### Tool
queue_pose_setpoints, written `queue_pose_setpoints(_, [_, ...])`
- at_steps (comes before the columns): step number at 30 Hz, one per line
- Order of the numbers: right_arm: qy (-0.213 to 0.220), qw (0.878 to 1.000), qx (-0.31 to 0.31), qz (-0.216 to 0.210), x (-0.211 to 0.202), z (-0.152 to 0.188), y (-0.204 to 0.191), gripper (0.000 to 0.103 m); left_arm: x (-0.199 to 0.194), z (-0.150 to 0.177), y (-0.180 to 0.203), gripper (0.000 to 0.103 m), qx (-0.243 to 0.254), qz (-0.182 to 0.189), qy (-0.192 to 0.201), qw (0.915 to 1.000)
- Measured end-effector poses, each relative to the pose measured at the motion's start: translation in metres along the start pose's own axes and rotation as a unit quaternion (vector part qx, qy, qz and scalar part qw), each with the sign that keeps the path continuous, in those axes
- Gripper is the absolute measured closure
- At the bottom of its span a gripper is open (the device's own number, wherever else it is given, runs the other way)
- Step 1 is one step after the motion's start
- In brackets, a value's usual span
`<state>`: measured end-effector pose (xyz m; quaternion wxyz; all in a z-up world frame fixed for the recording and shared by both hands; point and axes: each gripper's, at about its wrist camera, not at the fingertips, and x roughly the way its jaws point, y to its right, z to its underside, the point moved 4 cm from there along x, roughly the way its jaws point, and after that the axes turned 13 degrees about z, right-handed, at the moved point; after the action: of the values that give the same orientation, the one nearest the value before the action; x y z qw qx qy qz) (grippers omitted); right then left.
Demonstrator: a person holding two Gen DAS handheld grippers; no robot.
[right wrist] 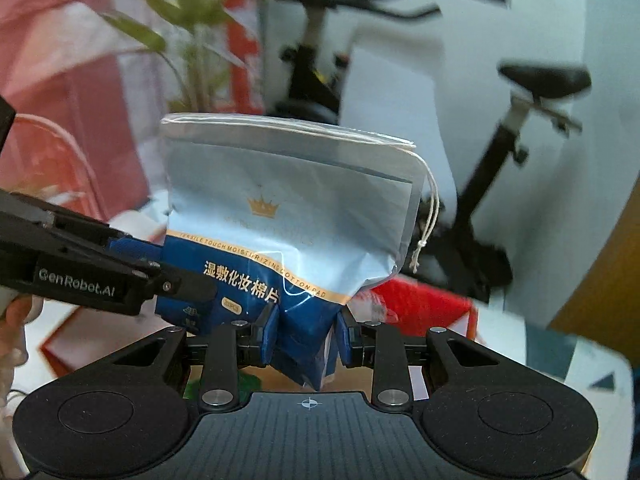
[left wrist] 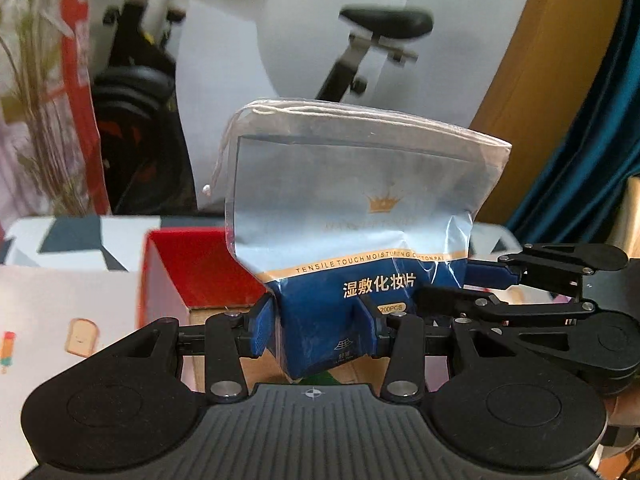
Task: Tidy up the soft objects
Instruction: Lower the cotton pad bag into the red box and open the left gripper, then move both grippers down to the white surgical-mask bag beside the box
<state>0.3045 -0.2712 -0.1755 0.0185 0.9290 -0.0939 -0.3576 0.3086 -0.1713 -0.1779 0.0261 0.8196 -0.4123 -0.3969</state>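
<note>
A blue and pale-blue drawstring bag of cotton pads (left wrist: 352,216) hangs in the air, held by both grippers at its dark blue bottom. In the left wrist view my left gripper (left wrist: 320,324) is shut on the bag's lower left part, and the right gripper (left wrist: 476,280) grips from the right side. In the right wrist view the bag (right wrist: 288,216) stands upright with its string on the right. My right gripper (right wrist: 306,334) pinches its bottom corner, and the left gripper (right wrist: 152,256) reaches in from the left, its blue pad against the bag.
A red open box (left wrist: 192,268) stands just behind and below the bag, also the red box (right wrist: 420,300). An exercise bike (left wrist: 360,40) is against the white wall. A potted plant (right wrist: 180,32) and a patterned white surface (left wrist: 60,300) lie left. A teal curtain (left wrist: 592,140) hangs right.
</note>
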Motion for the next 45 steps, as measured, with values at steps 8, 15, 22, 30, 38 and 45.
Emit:
queue_pose_setpoints(8, [-0.099,0.995,0.014,-0.007,0.058,0.02,0.001,0.076,0.061,0.007,-0.028,0.056,-0.043,-0.004,-0.089,0.9951])
queue_pose_setpoints(15, [-0.174,0.984,0.044,-0.025,0.081,0.031,0.005,0.076,0.075,0.018,-0.042,0.056,-0.06,0.003,-0.14,0.9884])
queue_pose_setpoints(22, [-0.232,0.971,0.056,-0.026,0.098,0.042,0.004,0.076,0.089,0.033,-0.051,0.056,-0.085,0.014,-0.185,0.979])
queue_pose_setpoints(30, [-0.247,0.968,0.043,-0.024,0.105,0.043,0.001,0.073,0.081,0.033,-0.059,0.046,-0.112,0.02,-0.184,0.9763])
queue_pose_setpoints(38, [-0.176,0.984,-0.011,0.023,0.075,0.027,-0.013,0.057,0.038,0.013,-0.043,0.042,-0.091,0.02,-0.133,0.9867])
queue_pose_setpoints(45, [-0.042,0.999,-0.031,0.0,-0.014,0.017,-0.018,0.055,-0.038,0.016,-0.011,0.042,-0.018,-0.012,-0.035,0.9991])
